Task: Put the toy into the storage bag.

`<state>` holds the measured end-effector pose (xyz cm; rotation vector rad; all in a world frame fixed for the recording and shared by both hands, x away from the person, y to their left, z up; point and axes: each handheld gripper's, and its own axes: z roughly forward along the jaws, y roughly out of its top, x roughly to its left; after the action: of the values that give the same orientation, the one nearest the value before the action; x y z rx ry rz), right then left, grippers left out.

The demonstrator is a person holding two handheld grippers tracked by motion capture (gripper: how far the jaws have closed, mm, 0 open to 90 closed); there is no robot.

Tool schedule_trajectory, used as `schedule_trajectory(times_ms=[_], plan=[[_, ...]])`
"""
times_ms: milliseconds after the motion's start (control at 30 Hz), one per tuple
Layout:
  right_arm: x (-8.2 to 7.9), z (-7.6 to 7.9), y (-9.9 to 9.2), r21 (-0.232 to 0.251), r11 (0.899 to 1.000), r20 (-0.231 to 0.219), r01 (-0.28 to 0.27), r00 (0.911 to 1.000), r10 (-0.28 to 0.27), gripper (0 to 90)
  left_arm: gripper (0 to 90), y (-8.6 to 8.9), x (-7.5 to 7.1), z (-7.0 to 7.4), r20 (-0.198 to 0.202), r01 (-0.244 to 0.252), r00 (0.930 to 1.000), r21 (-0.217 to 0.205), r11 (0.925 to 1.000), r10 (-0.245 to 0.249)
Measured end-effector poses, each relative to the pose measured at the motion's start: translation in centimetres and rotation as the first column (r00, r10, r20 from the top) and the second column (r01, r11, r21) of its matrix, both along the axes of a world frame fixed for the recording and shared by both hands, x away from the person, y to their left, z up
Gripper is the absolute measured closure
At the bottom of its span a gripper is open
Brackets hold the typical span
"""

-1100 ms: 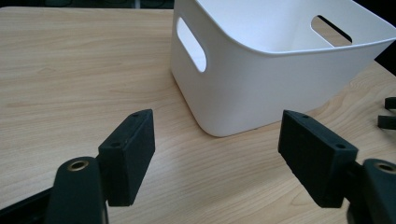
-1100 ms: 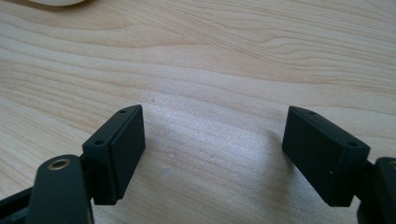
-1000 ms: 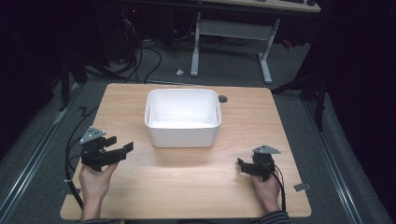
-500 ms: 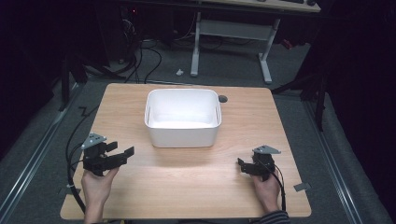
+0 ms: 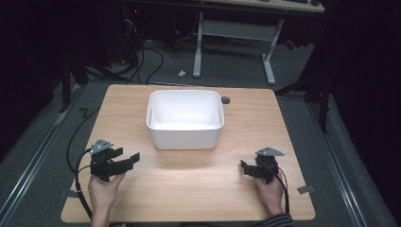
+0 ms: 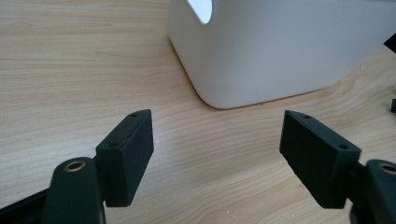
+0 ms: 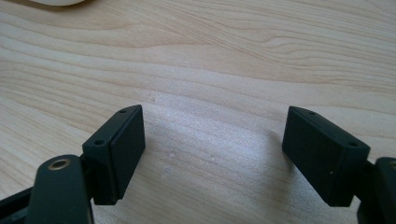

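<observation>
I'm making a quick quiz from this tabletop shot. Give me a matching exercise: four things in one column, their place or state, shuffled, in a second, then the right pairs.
Things:
1. white bin
2. left gripper
3. right gripper
4. table

Places or states:
A. light wood, bearing everything else
B. near the table's right front, jaws open, nothing between them
C. stands at the middle of the far half of the table, looks empty
D. near the table's left front, jaws open, pointing toward the bin

Pairs: 1-C, 2-D, 3-B, 4-A
</observation>
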<state>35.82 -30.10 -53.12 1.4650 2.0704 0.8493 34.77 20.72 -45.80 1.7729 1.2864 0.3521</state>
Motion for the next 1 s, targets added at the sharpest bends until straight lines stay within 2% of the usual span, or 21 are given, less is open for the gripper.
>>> schedule_trajectory(times_ms=[433, 1000], plan=[[0.0, 0.0, 0.0, 0.002, 1.0, -0.001, 0.001, 1.0, -0.001, 21.3, 26.3, -0.3, 0.2, -1.7, -0.028, 0.009, 0.9996, -0.002, 1.0, -0.009], [0.0, 0.0, 0.0, 0.002, 1.0, -0.001, 0.0, 1.0, 0.0, 21.3, 26.5, -0.9, 0.3, -2.9, -0.02, 0.005, 0.9998, 0.022, 0.9997, -0.005]])
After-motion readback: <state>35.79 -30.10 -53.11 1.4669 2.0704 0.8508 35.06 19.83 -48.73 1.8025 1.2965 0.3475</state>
